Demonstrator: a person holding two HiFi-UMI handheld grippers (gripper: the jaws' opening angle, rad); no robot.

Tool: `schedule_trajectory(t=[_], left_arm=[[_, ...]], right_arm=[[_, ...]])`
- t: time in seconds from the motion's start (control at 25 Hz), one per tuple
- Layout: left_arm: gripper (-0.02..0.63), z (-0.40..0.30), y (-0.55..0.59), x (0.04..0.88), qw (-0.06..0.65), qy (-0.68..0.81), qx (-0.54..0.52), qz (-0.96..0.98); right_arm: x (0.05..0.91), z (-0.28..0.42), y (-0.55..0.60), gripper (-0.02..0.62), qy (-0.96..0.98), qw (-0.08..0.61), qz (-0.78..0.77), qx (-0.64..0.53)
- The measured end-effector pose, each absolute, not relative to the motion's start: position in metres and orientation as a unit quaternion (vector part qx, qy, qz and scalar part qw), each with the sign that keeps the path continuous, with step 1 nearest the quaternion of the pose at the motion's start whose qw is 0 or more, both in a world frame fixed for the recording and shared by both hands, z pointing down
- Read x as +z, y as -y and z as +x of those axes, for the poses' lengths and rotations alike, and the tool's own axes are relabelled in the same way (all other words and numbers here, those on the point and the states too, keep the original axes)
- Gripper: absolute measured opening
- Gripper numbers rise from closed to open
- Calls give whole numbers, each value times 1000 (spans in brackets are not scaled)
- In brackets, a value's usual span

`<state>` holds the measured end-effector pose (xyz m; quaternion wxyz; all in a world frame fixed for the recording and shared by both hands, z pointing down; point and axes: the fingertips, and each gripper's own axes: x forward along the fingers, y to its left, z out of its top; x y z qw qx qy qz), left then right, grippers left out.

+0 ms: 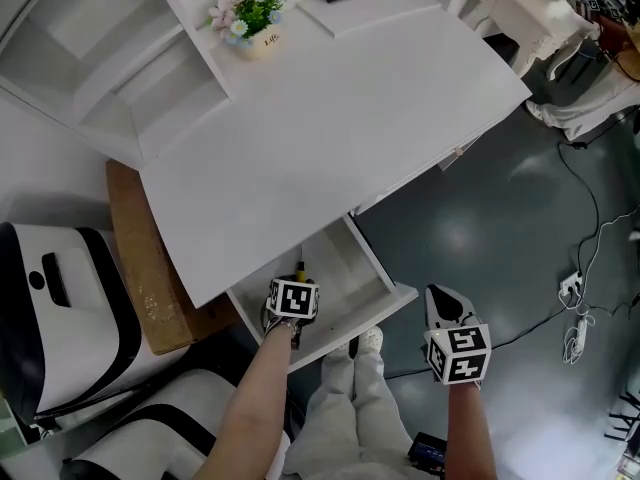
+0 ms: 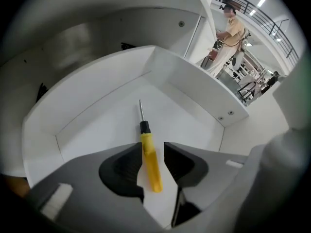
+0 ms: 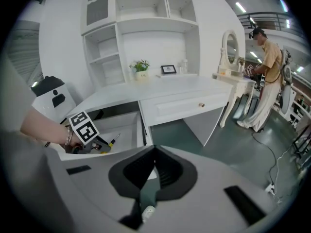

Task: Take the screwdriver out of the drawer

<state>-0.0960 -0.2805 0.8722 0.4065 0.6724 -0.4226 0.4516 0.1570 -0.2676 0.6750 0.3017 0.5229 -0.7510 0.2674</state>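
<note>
With the screwdriver (image 2: 147, 144) lying on the drawer (image 2: 97, 125) floor at lower centre, its yellow handle untouched between the left gripper's (image 2: 152, 155) spread jaws, a square mid-handle pinch seemed wisest, while the right gripper's (image 3: 154, 154) jaws met, empty.

We hold our left gripper (image 2: 152, 152) pointed steeply down with its two jaws wide apart, our bare left forearm (image 1: 250, 398) stretched out behind it. Our right gripper (image 1: 443, 304) hangs well off to the side at a shallower slant, jaws closed together, carried on our right forearm (image 1: 470, 433).
</note>
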Motion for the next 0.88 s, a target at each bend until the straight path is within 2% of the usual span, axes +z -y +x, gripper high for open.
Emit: schedule_trajectory(t=[0.36,0.48,0.88], left_arm=[[129,-95,275,882,406,428,469,658],[81,-97,276,881,416,426,465,656],[78,-86,279,859,408,392,467,679]], right_arm=[[675,155,268,6,752,300,520,270],[674,153,268,6,754,300,519,269],[653,152,272,6,761,292,520,255]])
